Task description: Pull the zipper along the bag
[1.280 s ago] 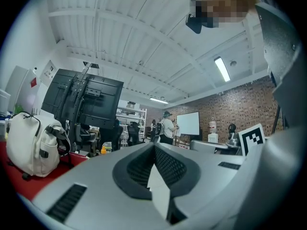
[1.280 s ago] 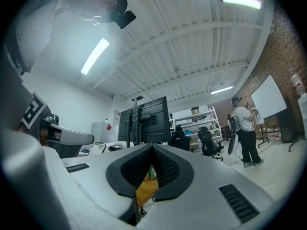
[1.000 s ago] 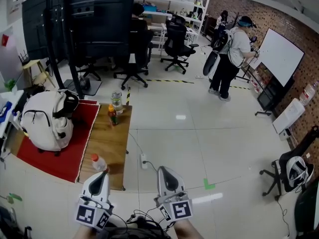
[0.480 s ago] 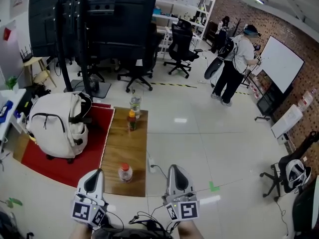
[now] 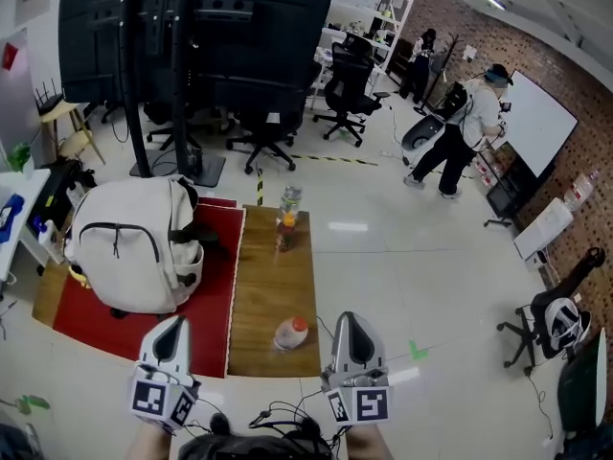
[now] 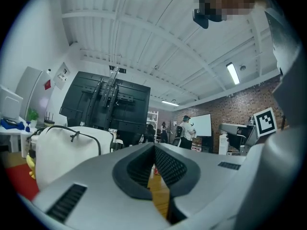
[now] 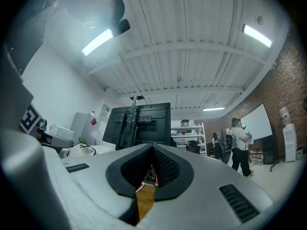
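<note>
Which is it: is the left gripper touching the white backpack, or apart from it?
Apart. The head view shows a strip of red mat between the left gripper and the white backpack.

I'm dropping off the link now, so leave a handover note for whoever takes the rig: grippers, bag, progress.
Left hand-held gripper: shut, empty, close to the body.
Right hand-held gripper: shut, empty.
White backpack: on the red mat, ahead to the left, neither gripper near it.
Done: nothing; the front zipper is untouched.
Left: reach the backpack, grip the zipper pull, draw it along.
</note>
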The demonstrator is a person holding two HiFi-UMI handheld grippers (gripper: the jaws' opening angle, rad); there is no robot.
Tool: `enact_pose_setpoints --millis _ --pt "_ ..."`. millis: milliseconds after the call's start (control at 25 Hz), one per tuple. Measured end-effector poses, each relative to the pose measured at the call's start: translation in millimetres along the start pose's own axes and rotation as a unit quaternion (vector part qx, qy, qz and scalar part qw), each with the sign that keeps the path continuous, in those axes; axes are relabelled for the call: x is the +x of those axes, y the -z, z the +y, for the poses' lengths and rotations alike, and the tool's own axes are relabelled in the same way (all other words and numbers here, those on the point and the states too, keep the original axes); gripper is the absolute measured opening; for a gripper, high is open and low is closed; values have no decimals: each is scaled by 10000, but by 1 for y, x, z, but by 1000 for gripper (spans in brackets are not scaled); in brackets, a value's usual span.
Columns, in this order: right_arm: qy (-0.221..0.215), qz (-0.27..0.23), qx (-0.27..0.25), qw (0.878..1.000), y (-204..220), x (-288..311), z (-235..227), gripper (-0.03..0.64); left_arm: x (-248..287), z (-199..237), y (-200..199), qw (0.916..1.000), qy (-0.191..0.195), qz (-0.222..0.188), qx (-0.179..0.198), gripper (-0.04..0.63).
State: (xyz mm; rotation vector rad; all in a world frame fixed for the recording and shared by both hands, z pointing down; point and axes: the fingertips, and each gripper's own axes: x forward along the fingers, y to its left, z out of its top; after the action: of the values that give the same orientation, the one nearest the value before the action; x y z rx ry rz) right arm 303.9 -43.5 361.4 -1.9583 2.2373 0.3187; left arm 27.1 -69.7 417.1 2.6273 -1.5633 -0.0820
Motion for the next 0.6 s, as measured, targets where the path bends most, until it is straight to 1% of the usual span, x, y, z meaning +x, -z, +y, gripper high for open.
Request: enact_pose_setpoints --millis 120,360,480,600 --pt "109 -30 -26 9999 -8 0 35 -3 -16 29 -6 9999 123 3 68 34" --pt "115 34 -94 9999 -14 -3 105 -3 -47 84 -9 9998 186 58 -44 34" --pt "28 135 -71 9999 -8 -3 133 -3 -54 97 -9 9994 319 97 -12 34" --pt "-187 290 -44 9994 5 -2 157 -3 -55 103 -7 9993 340 152 -67 34"
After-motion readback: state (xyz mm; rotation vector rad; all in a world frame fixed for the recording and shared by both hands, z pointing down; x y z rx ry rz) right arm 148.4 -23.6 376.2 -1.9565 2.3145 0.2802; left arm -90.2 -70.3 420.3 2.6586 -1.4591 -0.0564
